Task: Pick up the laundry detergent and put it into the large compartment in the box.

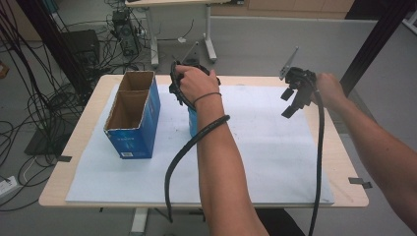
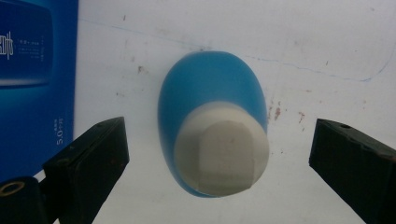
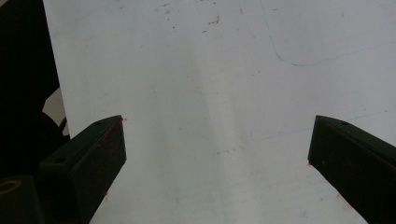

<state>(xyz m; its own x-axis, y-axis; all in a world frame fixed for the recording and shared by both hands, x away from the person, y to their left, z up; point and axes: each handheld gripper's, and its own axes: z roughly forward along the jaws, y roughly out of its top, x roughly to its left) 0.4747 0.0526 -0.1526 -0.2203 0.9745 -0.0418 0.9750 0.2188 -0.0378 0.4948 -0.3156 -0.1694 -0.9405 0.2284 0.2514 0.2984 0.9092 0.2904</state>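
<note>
A blue bottle with a white cap stands upright on the white sheet. I look straight down on it in the left gripper view. My left gripper is open above it, one jaw on each side of the cap and neither touching. In the high view the bottle shows below the person's left hand, right of the blue box. My right gripper hangs open over the sheet's far right part, with nothing between its jaws.
The blue cardboard box has two open, empty compartments and stands at the sheet's far left; its side is close to the left jaw. The wooden table's edge runs past the sheet. Cables trail from both grippers toward the near edge.
</note>
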